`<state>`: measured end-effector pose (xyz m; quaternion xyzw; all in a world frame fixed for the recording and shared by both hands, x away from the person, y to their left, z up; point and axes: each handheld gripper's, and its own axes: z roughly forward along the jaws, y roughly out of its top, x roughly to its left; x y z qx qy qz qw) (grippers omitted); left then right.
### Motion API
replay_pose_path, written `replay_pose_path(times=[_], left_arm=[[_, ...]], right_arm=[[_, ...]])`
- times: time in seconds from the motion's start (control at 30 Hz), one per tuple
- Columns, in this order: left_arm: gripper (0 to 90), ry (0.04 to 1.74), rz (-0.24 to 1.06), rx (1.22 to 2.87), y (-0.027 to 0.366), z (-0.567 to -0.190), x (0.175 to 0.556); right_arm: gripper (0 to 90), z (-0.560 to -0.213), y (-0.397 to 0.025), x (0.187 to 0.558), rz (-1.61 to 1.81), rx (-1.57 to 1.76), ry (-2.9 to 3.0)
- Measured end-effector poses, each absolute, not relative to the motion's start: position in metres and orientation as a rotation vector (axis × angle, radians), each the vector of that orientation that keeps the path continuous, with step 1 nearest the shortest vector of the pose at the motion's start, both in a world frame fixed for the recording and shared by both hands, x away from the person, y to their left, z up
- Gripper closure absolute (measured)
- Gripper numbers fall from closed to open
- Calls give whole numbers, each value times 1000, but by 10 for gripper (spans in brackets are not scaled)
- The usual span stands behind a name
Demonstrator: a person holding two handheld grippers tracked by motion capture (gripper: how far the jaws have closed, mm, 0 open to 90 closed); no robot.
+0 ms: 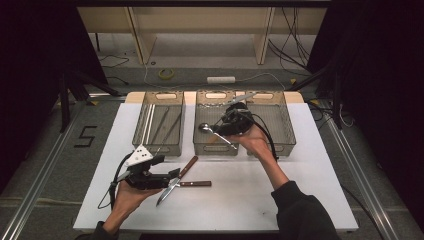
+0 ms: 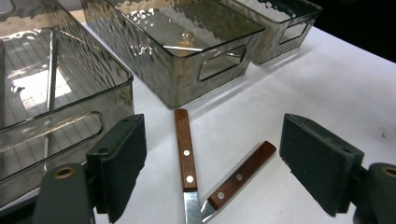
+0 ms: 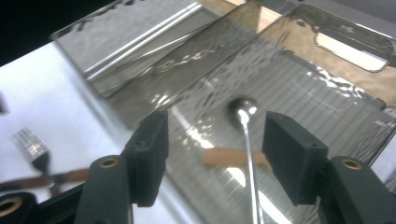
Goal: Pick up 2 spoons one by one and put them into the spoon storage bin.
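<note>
Partly cropped knife blades (image 2: 194,210)

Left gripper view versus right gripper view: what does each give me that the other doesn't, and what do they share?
Left gripper view: two wooden-handled steel knives, blades crossed, lying between the open left tongs. Right gripper view: a close look at the round-bowled metal spoon, lined up between the open right tongs. Shared: the smoky clear plastic middle bin and the white table.
</note>
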<state>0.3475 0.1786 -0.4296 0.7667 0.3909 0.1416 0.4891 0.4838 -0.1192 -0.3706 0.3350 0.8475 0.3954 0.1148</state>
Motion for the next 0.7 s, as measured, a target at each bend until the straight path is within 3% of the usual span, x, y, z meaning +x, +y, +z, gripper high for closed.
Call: replay_pose_path(times=[0.7], left_arm=[[266,1098,268,1995,173,-434,365]], right_arm=[[363,-398,-168,404,1227,887,2532]])
